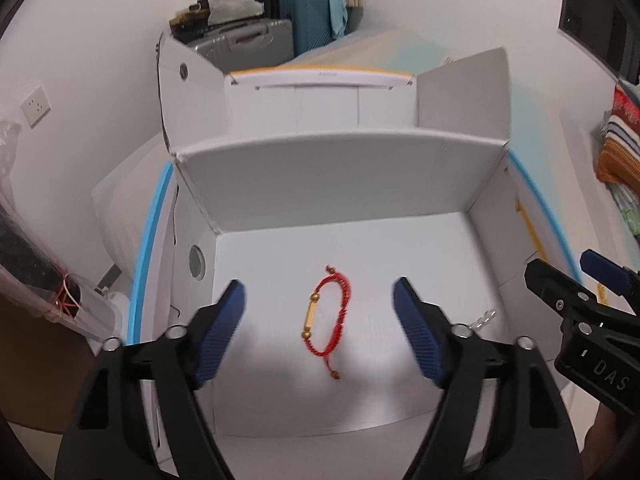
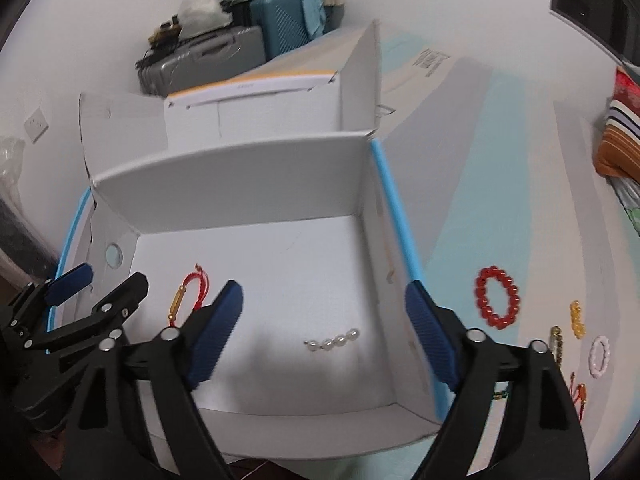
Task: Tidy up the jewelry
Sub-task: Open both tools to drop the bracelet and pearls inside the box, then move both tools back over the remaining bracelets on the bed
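Observation:
A red cord bracelet [image 1: 324, 320] with a gold tube lies flat on the floor of an open white box [image 1: 340, 168]. My left gripper [image 1: 318, 283] hangs above it, open, with nothing between the blue pads. A short pearl strand [image 2: 332, 340] lies on the same box floor [image 2: 280, 264], below my right gripper [image 2: 324, 288], which is open and empty too. The right wrist view shows the red cord bracelet [image 2: 188, 292] at the left beside the left gripper [image 2: 112, 276]. The right gripper [image 1: 566, 270] shows at the right edge of the left wrist view.
To the right of the box, several bracelets lie on the pale table: a red bead one [image 2: 497, 298], amber beads [image 2: 576, 318] and a pink-white ring [image 2: 600, 356]. The box's flaps stand up. Suitcases [image 2: 280, 24] stand at the back, and a striped cloth [image 2: 620, 140] lies far right.

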Demonstrator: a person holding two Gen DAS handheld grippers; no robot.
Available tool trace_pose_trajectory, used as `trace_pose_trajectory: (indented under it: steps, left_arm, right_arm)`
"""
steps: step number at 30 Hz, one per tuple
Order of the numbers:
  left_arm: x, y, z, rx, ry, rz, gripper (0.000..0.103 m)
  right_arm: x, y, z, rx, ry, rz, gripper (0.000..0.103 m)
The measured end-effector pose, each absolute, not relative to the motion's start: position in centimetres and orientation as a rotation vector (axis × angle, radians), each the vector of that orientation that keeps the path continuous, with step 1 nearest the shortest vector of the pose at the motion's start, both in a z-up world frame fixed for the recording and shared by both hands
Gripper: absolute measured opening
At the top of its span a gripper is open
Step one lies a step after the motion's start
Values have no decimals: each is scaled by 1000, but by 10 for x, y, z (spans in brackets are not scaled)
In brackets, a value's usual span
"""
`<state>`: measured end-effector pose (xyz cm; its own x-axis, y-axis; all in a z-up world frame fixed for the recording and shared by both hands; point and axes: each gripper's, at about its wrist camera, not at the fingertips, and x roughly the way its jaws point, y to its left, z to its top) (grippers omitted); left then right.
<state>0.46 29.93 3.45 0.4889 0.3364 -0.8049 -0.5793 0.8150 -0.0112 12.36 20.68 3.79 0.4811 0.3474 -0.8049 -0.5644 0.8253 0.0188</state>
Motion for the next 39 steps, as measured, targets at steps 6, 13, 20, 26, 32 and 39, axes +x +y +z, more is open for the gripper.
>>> trace_pose_trajectory:
  steps: [6,13,20,26,32,39]
  left_arm:
    - [6,277,58,-283,824,545,97]
    - [19,236,75,-242,788,477,97]
    - [31,195,84,-210,784,411,97]
    - [46,159,87,-203,772,362,97]
    - [65,125,88,-171,777,312,97]
    - [88,80,77,-142,802,239,97]
  right_arm:
    - [127,165,55,-231,866,513,94]
    - [130,116,67,-219,829,453,95]
    - [135,70,77,-205,810,397,95]
    - [138,28,82,-188,801,343,95]
    - [140,-11,81,-167,798,292,95]
    - [147,-63,74,-155,806,222,95]
